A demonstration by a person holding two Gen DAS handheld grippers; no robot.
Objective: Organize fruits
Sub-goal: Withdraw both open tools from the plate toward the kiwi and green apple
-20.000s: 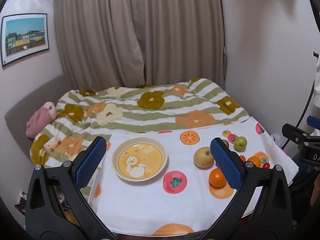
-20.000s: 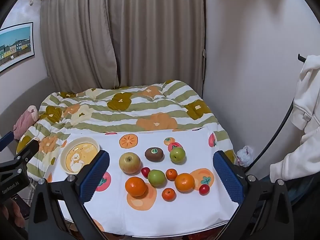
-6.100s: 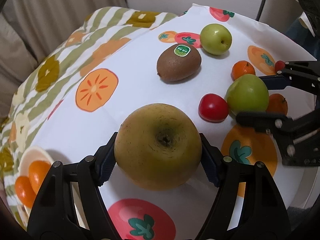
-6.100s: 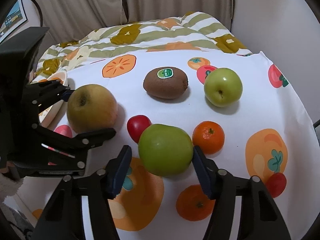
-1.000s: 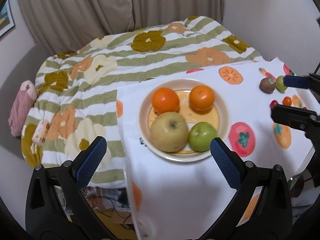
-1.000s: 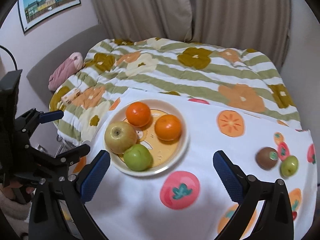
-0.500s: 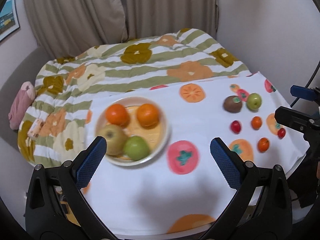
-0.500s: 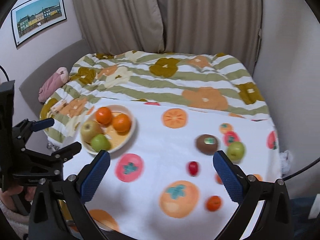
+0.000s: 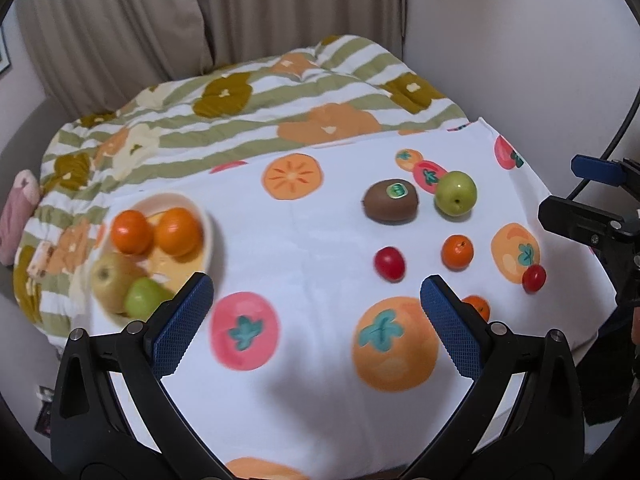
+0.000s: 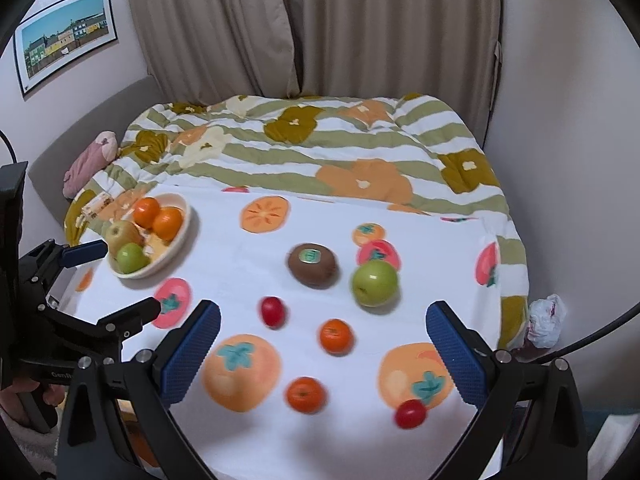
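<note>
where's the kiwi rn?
The brown kiwi with the green sticker lies on the white fruit-print cloth, mid-table in the right wrist view, just left of the loose green apple, well right of the cream plate.

Four fruits fill the plate (image 10: 182,236); six lie on the cloth (image 10: 248,276).

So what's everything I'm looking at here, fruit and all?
Plate: one, cream, left on the cloth.
Oranges: two, on the plate.
Yellow apple: one, on the plate.
Small green apple: one, on the plate.
Kiwi: one, brown, stickered, mid-cloth.
Green apple: one, right of the kiwi.
Cherry tomatoes: two, red, loose.
Mandarins: two, orange, loose.
Tablecloth: white, fruit-printed.
Quilt: striped, floral, behind.
Curtain: beige.
Picture: one, on the wall.
Left hand-held gripper: open, empty.
Right hand-held gripper: open, empty.
</note>
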